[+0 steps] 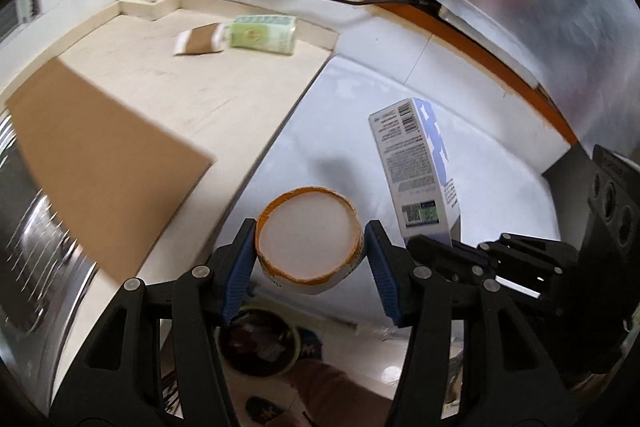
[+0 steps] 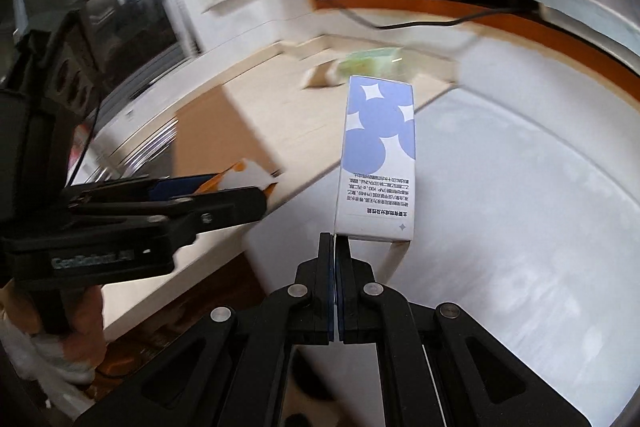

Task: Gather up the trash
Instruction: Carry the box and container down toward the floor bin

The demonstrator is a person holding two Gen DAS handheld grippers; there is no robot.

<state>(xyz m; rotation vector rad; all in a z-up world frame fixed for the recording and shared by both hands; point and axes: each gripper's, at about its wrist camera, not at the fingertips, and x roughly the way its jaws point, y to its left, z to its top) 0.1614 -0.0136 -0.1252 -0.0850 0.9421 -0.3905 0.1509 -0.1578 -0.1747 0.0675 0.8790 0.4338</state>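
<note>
Now, cup (image 1: 307, 239) gripped, box (image 2: 376, 163) pinched

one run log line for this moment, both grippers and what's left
left gripper: shut on round tub | right gripper: shut on white-and-blue box flap | left on counter: green pack, brown carton

Each black gripper (image 1: 310, 251) has blue ribbed pads (image 1: 384, 279) and silver pivot screws (image 2: 296, 290).
</note>
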